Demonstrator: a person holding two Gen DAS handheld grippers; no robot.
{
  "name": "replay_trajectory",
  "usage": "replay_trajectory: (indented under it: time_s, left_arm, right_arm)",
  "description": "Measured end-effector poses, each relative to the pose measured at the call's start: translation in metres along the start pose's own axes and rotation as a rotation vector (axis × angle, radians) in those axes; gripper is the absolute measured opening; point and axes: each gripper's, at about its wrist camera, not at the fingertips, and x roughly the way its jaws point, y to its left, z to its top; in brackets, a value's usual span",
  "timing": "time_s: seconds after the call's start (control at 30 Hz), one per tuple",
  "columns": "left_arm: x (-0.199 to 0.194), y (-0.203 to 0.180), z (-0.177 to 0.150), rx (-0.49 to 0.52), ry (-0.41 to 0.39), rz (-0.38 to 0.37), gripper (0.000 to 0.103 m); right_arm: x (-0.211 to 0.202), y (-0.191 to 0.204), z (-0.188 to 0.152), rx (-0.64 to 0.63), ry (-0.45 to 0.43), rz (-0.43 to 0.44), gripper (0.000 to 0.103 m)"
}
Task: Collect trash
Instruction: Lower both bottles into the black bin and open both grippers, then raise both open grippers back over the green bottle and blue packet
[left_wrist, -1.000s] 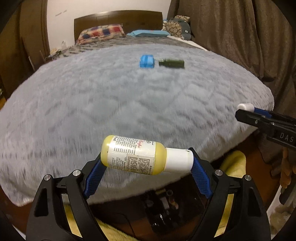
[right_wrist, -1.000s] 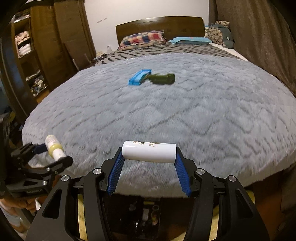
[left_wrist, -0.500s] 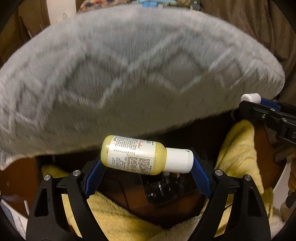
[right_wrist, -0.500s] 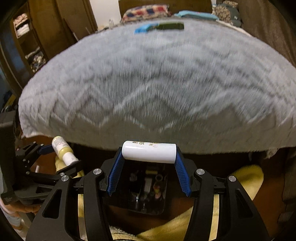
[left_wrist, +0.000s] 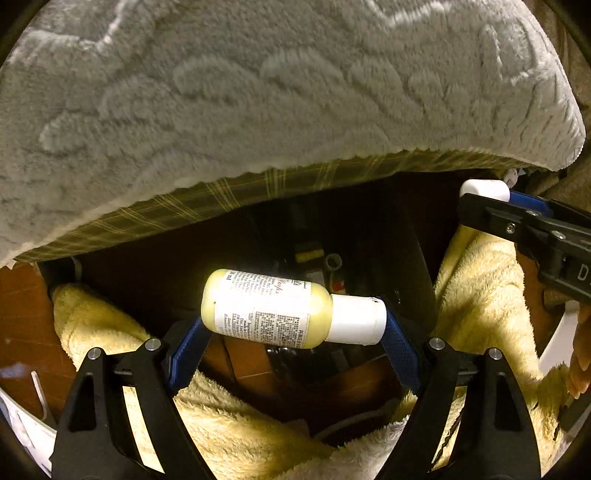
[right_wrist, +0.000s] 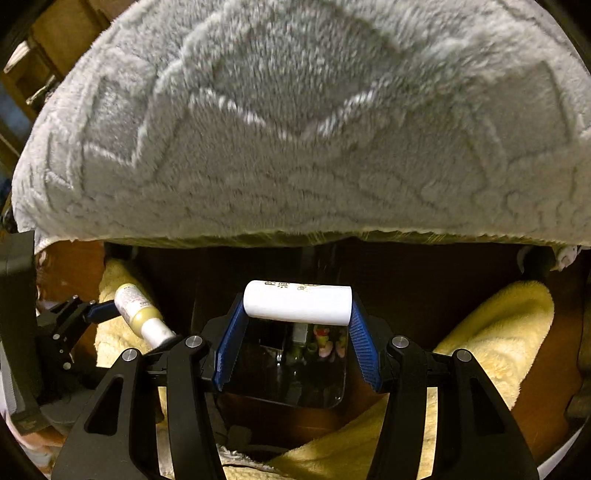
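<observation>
warm dim light | deep shadow under bed (left_wrist: 332, 229) | slight blur | fisheye-bent edges

A grey plush blanket (left_wrist: 258, 92) hangs over the bed edge from 9 to 3 o'clock, plaid sheet (left_wrist: 221, 195) beneath its hem. Yellow fleece (right_wrist: 491, 332) lies at 4 o'clock on reddish-brown floor (left_wrist: 22, 314).

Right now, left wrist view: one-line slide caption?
Left gripper holds yellow bottle over dark bin, below grey blanket.
</observation>
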Motion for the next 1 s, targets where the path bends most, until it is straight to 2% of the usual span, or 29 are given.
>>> replay_trajectory:
  time_s: [0.17,0.27,0.4,0.5,0.63,0.93,1.0]
  left_arm:
    - [0.006,-0.001,0.001,0.002,0.021,-0.032,0.081]
    - [0.002,0.001,0.003,-0.002,0.010,-0.014,0.089]
    - [-0.012,0.006,0.008,-0.014,-0.015,-0.004,0.091]
    - [-0.029,0.008,0.010,-0.021,-0.056,0.005,0.092]
    - [-0.052,0.008,0.012,-0.021,-0.110,0.007,0.092]
    - [-0.130,0.004,0.027,0.006,-0.296,0.050,0.092]
    - [-0.145,0.005,0.036,0.010,-0.326,0.058,0.092]
  right_arm:
    - [0.005,0.005,0.001,0.003,-0.004,0.017,0.056]
    - [-0.001,0.005,0.004,0.011,-0.023,0.013,0.065]
    - [-0.014,0.002,0.014,0.027,-0.058,0.007,0.067]
    - [-0.031,-0.002,0.016,0.033,-0.101,0.002,0.071]
    - [-0.051,-0.008,0.020,0.052,-0.157,0.001,0.081]
    - [-0.094,-0.009,0.022,0.051,-0.255,0.016,0.081]
    - [-0.107,-0.010,0.028,0.047,-0.291,0.007,0.086]
